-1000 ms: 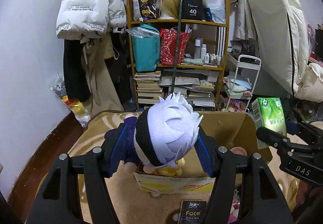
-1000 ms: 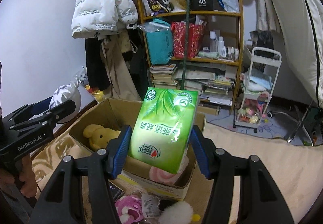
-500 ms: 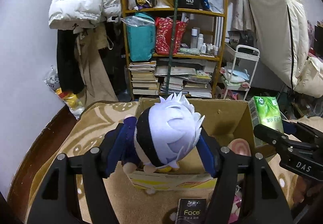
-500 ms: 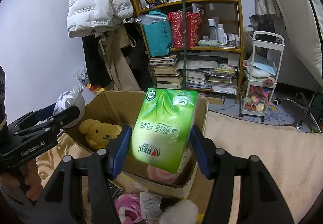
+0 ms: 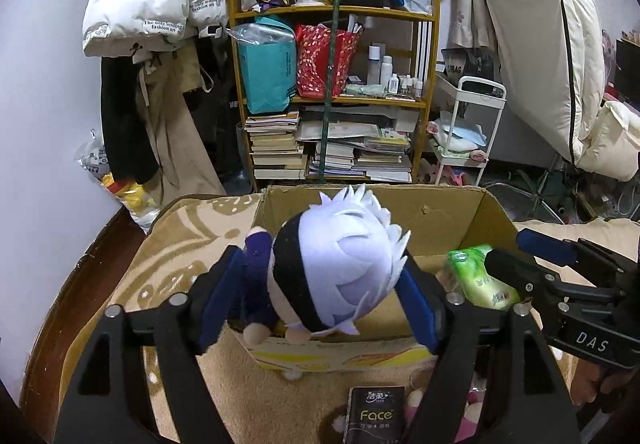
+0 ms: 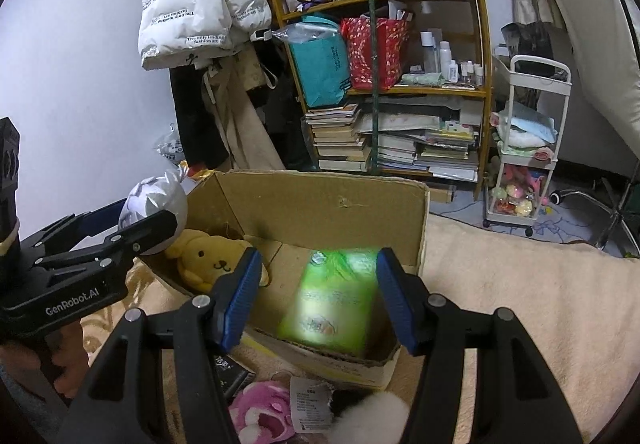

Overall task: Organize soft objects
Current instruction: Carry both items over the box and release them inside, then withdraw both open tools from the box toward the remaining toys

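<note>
Plush doll (image 5: 340, 264) with white spiky hair sits between the pads of your left claw (image 5: 320, 296), above the near-left rim of the cardboard box (image 5: 440, 219); the jaws are opening, and whether the pads press it you cannot tell. Green tissue pack (image 6: 336, 300), blurred, is inside the box, clear of both pads of your right claw (image 6: 316, 296), which stands spread. Yellow plush dog (image 6: 212, 264) lies at the box's left side. Box rests on a beige blanket (image 6: 520, 304).
</note>
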The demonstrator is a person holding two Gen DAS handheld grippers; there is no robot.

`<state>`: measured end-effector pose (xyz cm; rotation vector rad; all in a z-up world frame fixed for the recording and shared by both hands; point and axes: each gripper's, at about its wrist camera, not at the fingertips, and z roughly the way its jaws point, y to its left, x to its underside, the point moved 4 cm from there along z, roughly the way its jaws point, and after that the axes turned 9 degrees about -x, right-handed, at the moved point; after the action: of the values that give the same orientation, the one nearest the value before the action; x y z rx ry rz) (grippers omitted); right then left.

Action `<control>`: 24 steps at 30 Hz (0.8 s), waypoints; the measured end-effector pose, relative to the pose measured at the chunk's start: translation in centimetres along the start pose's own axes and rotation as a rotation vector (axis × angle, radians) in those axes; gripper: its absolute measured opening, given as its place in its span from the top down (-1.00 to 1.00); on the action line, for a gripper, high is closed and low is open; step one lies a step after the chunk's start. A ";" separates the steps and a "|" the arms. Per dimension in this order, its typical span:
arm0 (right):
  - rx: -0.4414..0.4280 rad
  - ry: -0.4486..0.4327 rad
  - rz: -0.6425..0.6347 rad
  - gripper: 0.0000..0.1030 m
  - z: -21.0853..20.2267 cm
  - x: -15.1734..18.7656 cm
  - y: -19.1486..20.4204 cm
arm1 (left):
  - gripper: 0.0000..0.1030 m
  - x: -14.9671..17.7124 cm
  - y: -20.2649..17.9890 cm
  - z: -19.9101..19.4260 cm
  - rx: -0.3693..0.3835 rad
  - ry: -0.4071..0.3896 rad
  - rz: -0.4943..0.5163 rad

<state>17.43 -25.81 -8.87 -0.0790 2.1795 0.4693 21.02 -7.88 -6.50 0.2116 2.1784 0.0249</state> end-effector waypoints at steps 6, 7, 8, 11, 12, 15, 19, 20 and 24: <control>-0.015 0.013 0.013 -0.32 -0.4 0.0 0.0 | -0.59 0.4 -0.4 0.1 -0.012 0.011 -0.004; -0.016 0.014 0.013 -0.40 -0.5 0.0 0.1 | -0.59 0.5 -0.4 0.0 -0.010 0.011 -0.001; -0.014 0.010 0.013 -0.43 -0.8 -0.1 0.1 | -0.59 0.5 -0.5 -0.2 -0.006 0.011 -0.001; -0.012 0.002 0.016 -0.54 -1.3 -0.1 0.3 | -0.61 0.7 -0.5 -0.6 -0.006 0.015 -0.002; -0.010 0.004 0.019 -0.63 -1.4 -0.1 0.4 | -0.61 0.7 -0.5 -0.7 -0.008 0.017 0.001; -0.003 0.004 0.020 -0.76 -2.0 0.0 0.6 | -0.79 1.0 -0.5 -1.5 -0.010 0.016 0.012; 0.023 0.008 0.025 -0.94 -2.9 0.3 0.6 | -0.83 1.5 -0.4 -2.7 -0.022 0.020 0.022; 0.033 0.004 0.030 -0.95 -3.2 0.4 0.5 | -0.83 1.6 -0.3 -3.0 -0.024 0.029 0.020; 0.039 -0.004 0.070 -1.00 -4.4 0.4 0.4 | -0.85 2.7 0.5 -3.8 -0.035 0.091 -0.010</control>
<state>13.75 -27.02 -6.72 0.0195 2.1918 0.4658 16.46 -6.77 -6.41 0.1825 2.2682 0.0687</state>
